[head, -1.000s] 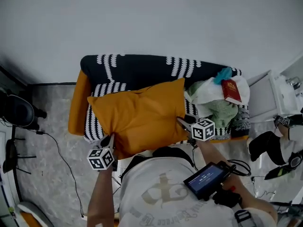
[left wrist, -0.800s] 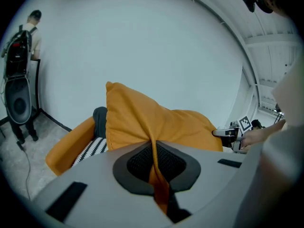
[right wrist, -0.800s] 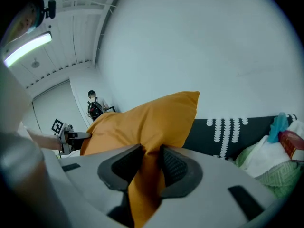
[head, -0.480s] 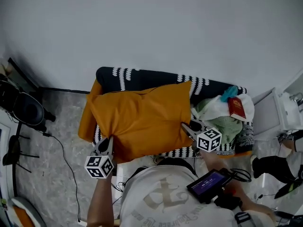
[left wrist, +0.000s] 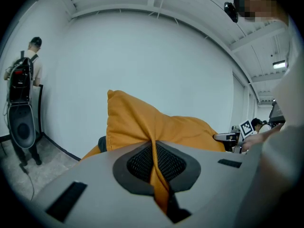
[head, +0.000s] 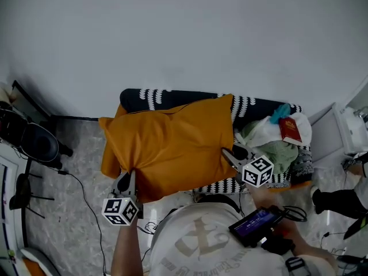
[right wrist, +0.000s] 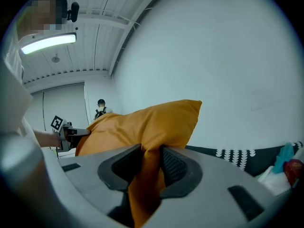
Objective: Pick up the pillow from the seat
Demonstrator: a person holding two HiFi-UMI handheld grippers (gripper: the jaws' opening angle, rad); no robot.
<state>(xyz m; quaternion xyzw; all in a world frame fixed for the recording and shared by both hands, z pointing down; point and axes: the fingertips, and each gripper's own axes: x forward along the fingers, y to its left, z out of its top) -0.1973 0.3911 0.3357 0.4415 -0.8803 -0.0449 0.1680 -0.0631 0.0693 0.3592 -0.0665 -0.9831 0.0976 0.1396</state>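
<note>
Orange pillow (head: 172, 145) held at both near corners: left gripper (head: 124, 181) and right gripper (head: 229, 154) jaws clamped on fabric. It appears clear of the seat (head: 150, 98); pickup essentially done.

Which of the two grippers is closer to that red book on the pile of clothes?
Right. The right gripper clamps the orange pillow on the side toward the red book; the left gripper pinches its opposite corner, farther away.

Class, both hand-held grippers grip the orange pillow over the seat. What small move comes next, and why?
Probably raise both together and draw back. The left hand-held gripper and right hand-held gripper each pinch the pillow at its near edge, yet it hangs over the seat beside the clothes pile.
</note>
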